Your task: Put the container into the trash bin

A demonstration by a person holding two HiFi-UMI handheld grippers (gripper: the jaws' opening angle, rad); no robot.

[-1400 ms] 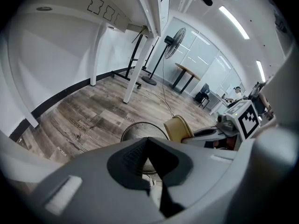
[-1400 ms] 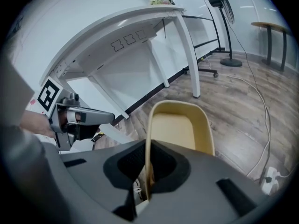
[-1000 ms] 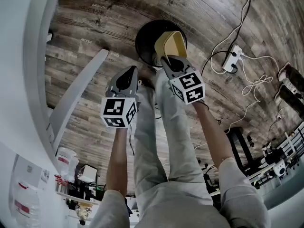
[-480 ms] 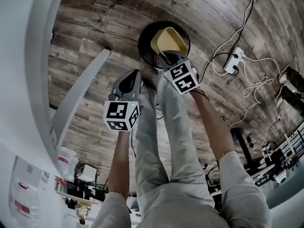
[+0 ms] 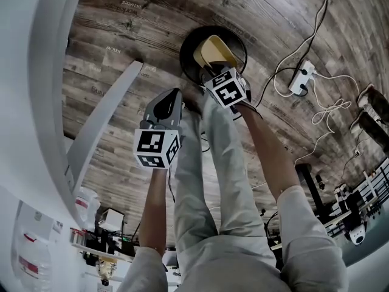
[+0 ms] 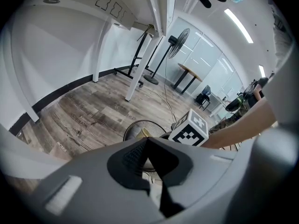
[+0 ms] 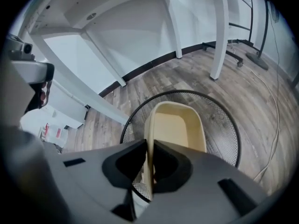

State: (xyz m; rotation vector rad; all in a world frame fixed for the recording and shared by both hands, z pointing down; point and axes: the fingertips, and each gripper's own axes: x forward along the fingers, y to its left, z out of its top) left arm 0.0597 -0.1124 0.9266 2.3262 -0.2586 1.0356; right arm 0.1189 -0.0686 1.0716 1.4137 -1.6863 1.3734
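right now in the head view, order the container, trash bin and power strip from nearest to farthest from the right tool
1. container: its rim is clamped in the right tool, so they touch.
2. trash bin: just beneath, with its opening under the container.
3. power strip: on the floor, well off to the picture's right.

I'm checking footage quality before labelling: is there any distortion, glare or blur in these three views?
Head view: fisheye curves the floor planks, otherwise sharp. Left gripper view: dark rounded corners, ceiling lights glare white. Right gripper view: container and trash bin crisp, corners dark.
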